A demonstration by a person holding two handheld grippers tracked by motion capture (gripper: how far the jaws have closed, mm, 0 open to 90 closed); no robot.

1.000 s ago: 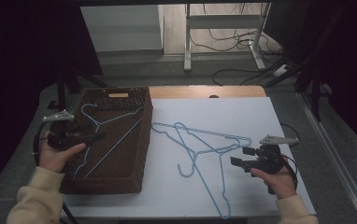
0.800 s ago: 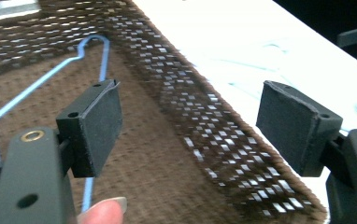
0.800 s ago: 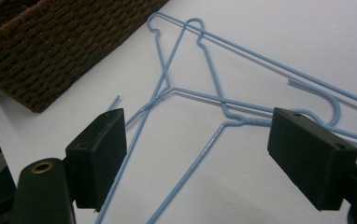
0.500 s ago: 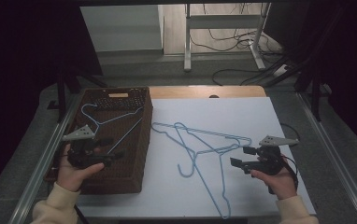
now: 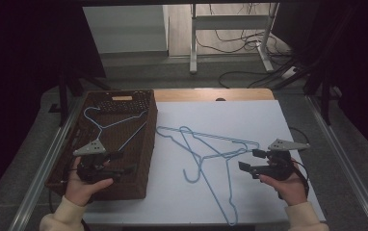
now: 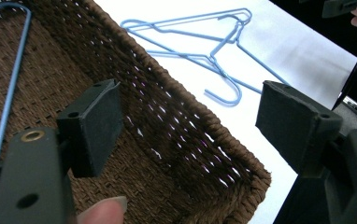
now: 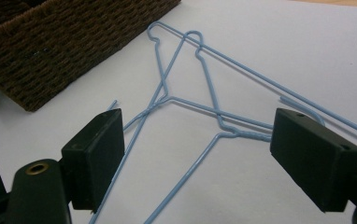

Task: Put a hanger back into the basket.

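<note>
high view takes in a desk [image 5: 249, 120] with a white top, and on its left side a brown woven basket [image 5: 143, 159], the largest thing on it. one blue wire hanger [image 5: 117, 126] lies inside the basket, its hook toward the far end. two more blue wire hangers [image 5: 211, 149] lie crossed over each other on the white surface just to the right of the basket, near it but not touching, their hooks lying in different directions.

the left gripper [image 5: 119, 163] hangs over the near end of the basket, held in the person's left hand [image 5: 83, 185]; the left gripper view looks past its jaws, which stand wide apart with nothing between them, onto the basket's near corner [image 6: 242, 177]. the right gripper [image 5: 249, 161] sits low over the desk just right of the crossed hangers; in the right gripper view its jaws are spread wide as well, empty, with the hangers' wires [image 7: 200, 107] lying beyond them.
</note>
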